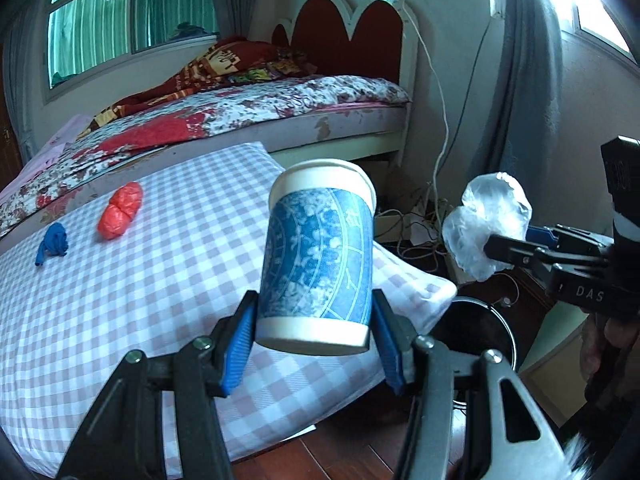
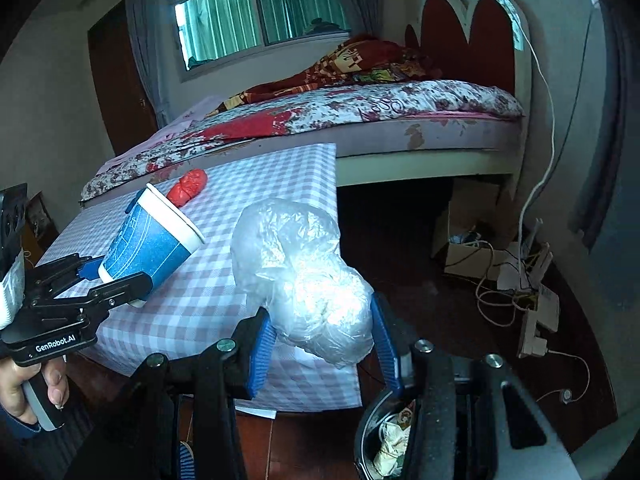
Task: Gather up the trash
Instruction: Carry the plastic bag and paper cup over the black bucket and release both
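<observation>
Grippers (image 1: 316, 344) (image 2: 324, 344) clamping cup (image 1: 316, 256), bag (image 2: 304, 276)

A bed (image 2: 400, 112) with a floral sheet and a red heart-shaped headboard (image 2: 468, 36) stands against the far wall, with a crumpled red blanket (image 2: 352, 68) lying on it near the headboard. A window (image 2: 256, 8) with green curtains sits in the wall behind the bed, and a dark wooden door (image 2: 120, 80) stands left of it. A table under a pink-and-white checked cloth (image 2: 224, 272) stands just in front of the bed, and tangled white cables (image 2: 516, 280) lie on the dark floor below the bed's headboard end.
</observation>
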`<state>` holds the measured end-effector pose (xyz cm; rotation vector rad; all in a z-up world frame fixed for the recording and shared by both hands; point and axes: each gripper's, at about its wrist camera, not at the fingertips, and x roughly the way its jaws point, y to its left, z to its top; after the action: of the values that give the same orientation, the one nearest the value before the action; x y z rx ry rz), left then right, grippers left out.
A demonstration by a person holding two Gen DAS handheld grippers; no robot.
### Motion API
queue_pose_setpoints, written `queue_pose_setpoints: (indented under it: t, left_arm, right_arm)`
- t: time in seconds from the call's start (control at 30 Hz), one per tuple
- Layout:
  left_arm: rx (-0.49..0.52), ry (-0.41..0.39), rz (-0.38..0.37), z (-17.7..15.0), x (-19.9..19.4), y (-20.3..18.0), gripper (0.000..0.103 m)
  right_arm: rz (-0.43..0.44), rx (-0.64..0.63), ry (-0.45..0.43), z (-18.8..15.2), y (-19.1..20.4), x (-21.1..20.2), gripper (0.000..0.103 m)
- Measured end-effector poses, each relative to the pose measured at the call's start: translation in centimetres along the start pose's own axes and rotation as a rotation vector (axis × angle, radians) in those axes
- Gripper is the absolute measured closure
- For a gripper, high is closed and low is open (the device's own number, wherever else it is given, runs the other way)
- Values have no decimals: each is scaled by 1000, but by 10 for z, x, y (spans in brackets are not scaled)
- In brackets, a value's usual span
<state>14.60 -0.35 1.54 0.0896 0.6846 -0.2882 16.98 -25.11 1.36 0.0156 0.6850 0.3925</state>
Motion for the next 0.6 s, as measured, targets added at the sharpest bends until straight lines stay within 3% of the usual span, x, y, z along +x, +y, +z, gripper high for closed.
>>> queue_pose_setpoints:
  t: [0.27,0.6]
  left_arm:
    - [74,47,-105,-11,17,-65,48]
    - [129,130,-209,-28,38,-119,48]
  right_arm:
    - [-108,27,1,-23,-40,-24,56]
    - [-195,83,68,-59,-86,-34,55]
